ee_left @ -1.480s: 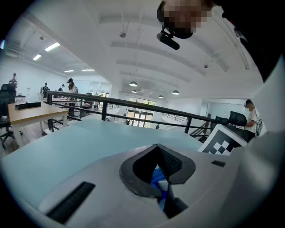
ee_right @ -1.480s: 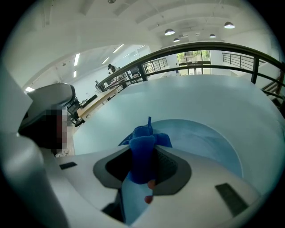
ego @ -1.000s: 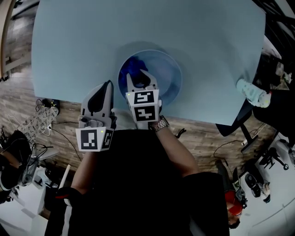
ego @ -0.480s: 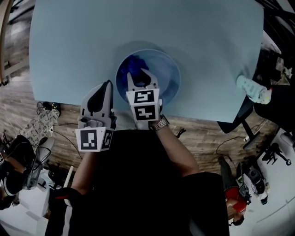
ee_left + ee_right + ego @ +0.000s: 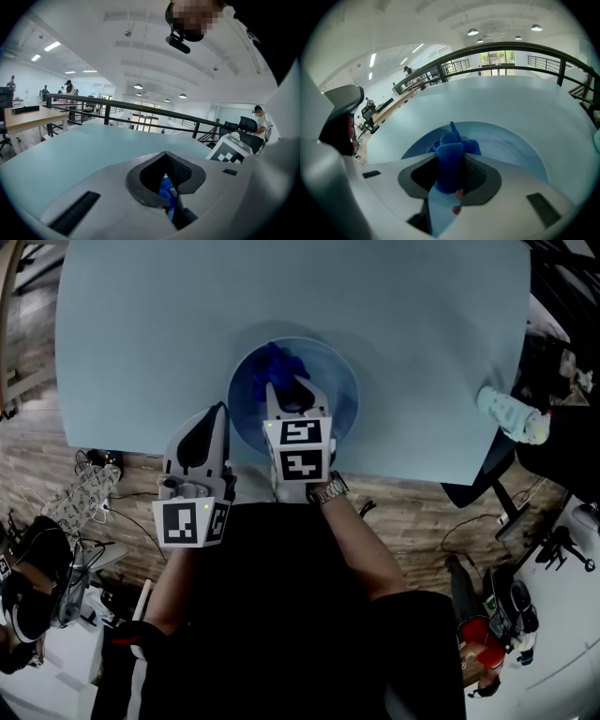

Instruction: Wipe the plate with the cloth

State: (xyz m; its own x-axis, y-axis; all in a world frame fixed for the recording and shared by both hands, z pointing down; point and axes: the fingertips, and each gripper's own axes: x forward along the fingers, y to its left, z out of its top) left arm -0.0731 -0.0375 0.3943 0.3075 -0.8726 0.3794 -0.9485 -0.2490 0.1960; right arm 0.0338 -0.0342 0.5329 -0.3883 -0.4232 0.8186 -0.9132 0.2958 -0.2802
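Wiping looks to be under way rather than finished: the blue cloth (image 5: 277, 363) sits bunched on the far-left part of the blue plate (image 5: 343, 388), which lies on the pale table (image 5: 141, 324) close to its near edge, right in front of the person. The right gripper (image 5: 289, 392) reaches in over the plate's near rim. In the right gripper view its jaws are clamped on the cloth, which fills the gap between the pads and pokes out past the tips as a rumpled wad down on the plate. The rest of the plate's inside, to the right and near side of the cloth, shows bare with a faint pale sheen. Whether that part has been gone over I cannot tell, so I judge that a good share of the surface may remain to be covered. The left gripper (image 5: 217, 418) takes no part: it hangs just off the table's near edge, left of the plate and apart from it. Its own view shows the jaw tips drawn together with nothing gripped. A small blue patch shows in the hollow behind the tips, and I cannot tell what it is.
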